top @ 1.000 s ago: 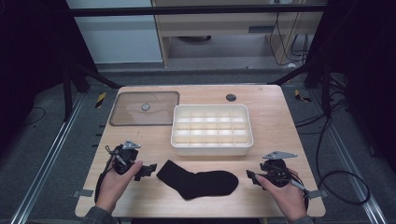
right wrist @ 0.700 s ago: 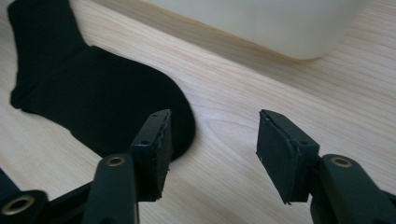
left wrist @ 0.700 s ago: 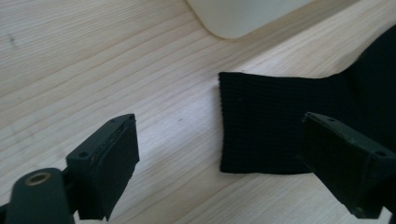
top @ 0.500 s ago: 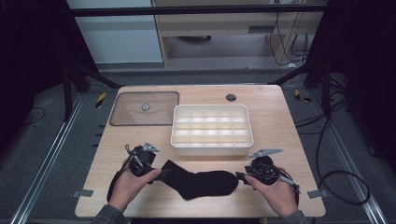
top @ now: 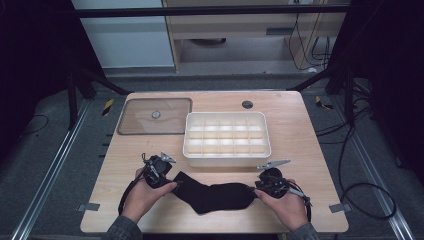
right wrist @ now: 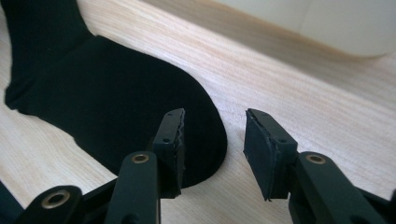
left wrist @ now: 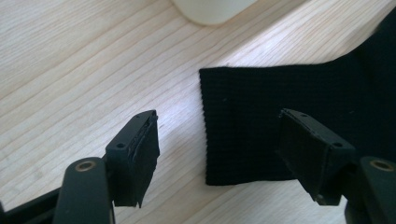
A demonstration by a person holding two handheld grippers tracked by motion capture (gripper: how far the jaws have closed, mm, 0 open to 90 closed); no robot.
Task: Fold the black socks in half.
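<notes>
While flat, black sock lengthwise across table, cuff left

A black sock lies flat on the light wooden worktop, near its front edge. It is ribbed knit, stretched out sideways: the straight-cut cuff points left, the rounded toe right, with a bend at the heel in between. It rests unfolded, in a single layer.
</notes>
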